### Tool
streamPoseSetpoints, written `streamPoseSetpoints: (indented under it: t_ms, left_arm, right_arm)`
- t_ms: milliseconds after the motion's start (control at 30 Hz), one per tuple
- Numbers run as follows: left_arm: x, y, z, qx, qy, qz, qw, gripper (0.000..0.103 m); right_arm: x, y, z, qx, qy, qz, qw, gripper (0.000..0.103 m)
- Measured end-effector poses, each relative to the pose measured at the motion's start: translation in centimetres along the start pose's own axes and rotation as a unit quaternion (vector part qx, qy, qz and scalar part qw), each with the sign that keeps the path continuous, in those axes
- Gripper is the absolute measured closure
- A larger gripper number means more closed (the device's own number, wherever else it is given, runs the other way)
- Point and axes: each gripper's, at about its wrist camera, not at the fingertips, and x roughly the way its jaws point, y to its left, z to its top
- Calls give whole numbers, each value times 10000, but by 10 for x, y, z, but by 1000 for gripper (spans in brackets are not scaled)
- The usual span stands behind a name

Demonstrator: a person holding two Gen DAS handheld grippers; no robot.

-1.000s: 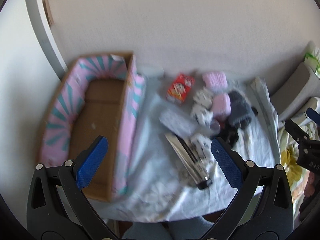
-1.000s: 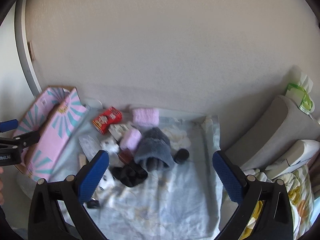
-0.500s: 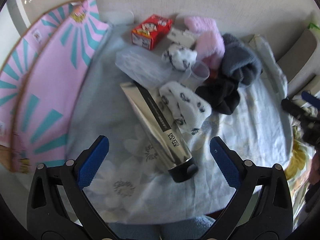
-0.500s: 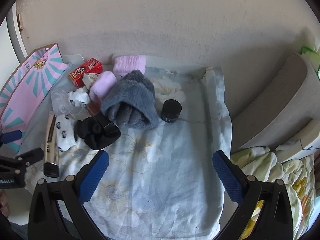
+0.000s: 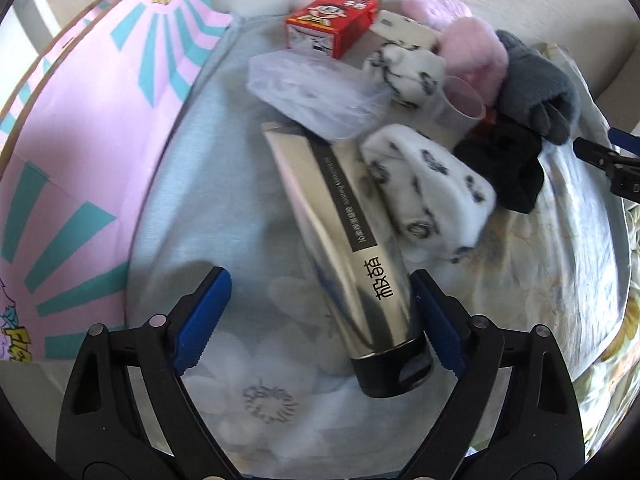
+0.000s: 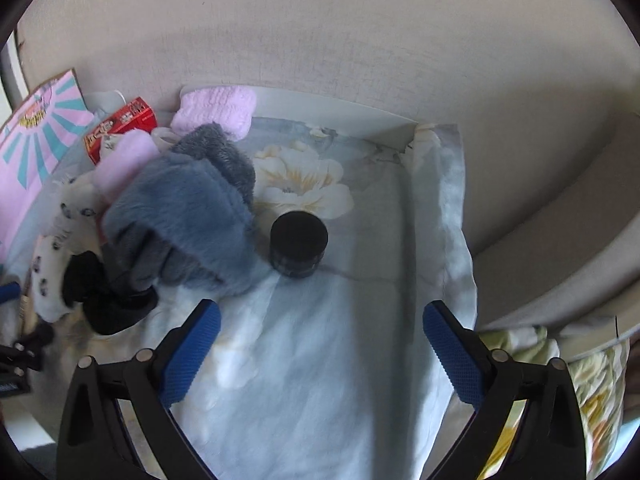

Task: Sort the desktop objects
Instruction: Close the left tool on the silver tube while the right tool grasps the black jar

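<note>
Left wrist – tool [image 5: 320,304] closing (around tube [image 5: 348,240]).

Tube [image 5: 352,248] left of sock [image 5: 428,192]

Glossy metallic silver tube [image 5: 344,240] with matt black cap; fluffy grey glove [image 6: 180,216]; fuzzy spotted white socks [image 5: 428,192]; crinkled clear plastic bag [image 5: 316,96]; smooth floral cloth [image 6: 320,360].
</note>
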Motion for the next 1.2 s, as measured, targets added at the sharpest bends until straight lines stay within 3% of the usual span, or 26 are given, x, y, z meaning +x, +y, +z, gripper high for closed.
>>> streamPoseSetpoints:
  t_ms: [233, 433, 500, 633, 700, 833, 1200]
  left_arm:
    - [0, 4, 9, -8, -25, 61, 10000, 21]
    - [4, 5, 26, -100, -103, 20, 9999, 23]
    - [7, 4, 30, -81, -86, 26, 9999, 30]
    - [5, -1, 30, 58, -125, -26, 9999, 40]
    - [3, -4, 28, 117, -157, -66, 9998, 51]
    - [0, -6, 25, 142, -121, -138, 9997, 57]
    - [-33, -3, 18, 170, -86, -673, 9975, 62]
  right_arm:
    - [21, -7, 11, -405, 87, 189, 9990, 27]
    - [31, -9, 24, -473, 96, 423, 9979, 32]
    - [33, -7, 27, -457, 87, 485, 9977, 33]
    - [38, -5, 28, -381, 173, 599, 9973, 46]
    - [40, -6, 28, -296, 226, 706, 9968, 50]
    - [39, -7, 26, -118, 240, 1074, 9939, 70]
    - [14, -13, 16, 263, 249, 1040, 9939, 71]
